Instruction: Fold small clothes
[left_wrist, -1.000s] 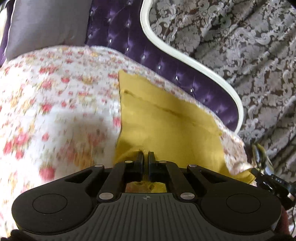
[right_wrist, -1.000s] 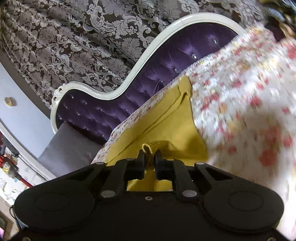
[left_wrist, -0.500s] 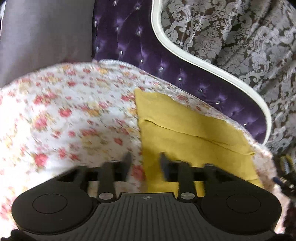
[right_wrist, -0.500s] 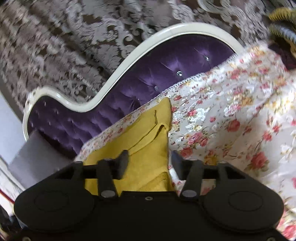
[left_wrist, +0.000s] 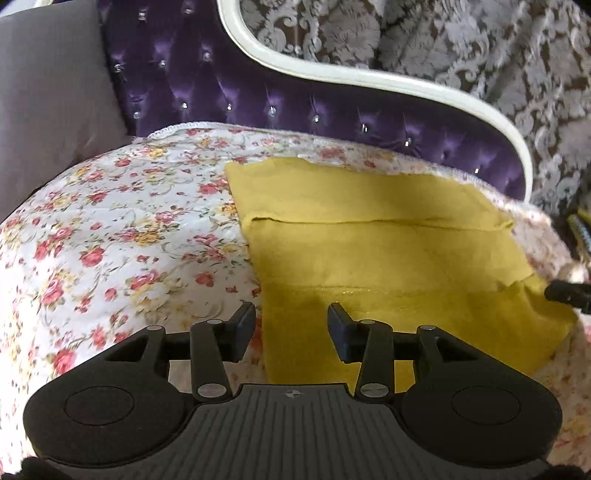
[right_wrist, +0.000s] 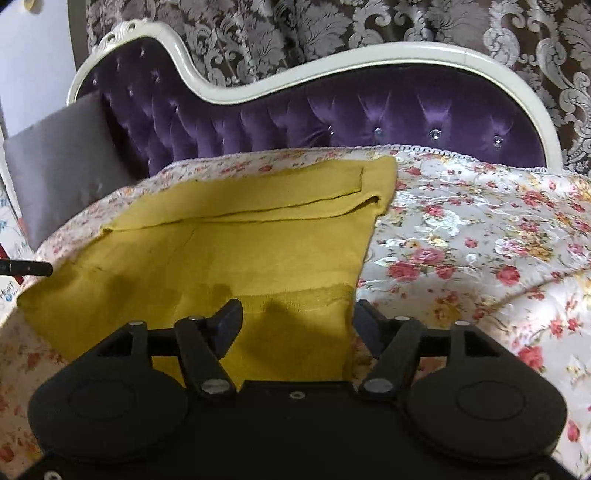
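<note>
1. The left gripper (left_wrist: 291, 328) hangs nearest its camera with its jaws apart; they have just been opening. The near left edge of the yellow garment (left_wrist: 376, 258) runs through the gap, and neither finger presses on it.
2. The right gripper (right_wrist: 295, 325) likewise has its jaws spread, wider than the left one's, and they too have just been opening. The garment's near right corner lies in the gap, free of both fingers.
3. Beyond both grippers the yellow garment lies folded and flat on the floral bedspread (right_wrist: 461, 240), a folded edge crossing it farther back.
4. At the garment's far side in each view, a dark tip of the other gripper pokes in.
5. Farther off stand a grey cushion (right_wrist: 62, 166), the purple tufted headboard (right_wrist: 369, 114) with its white frame, and the damask curtain (right_wrist: 332, 26).
</note>
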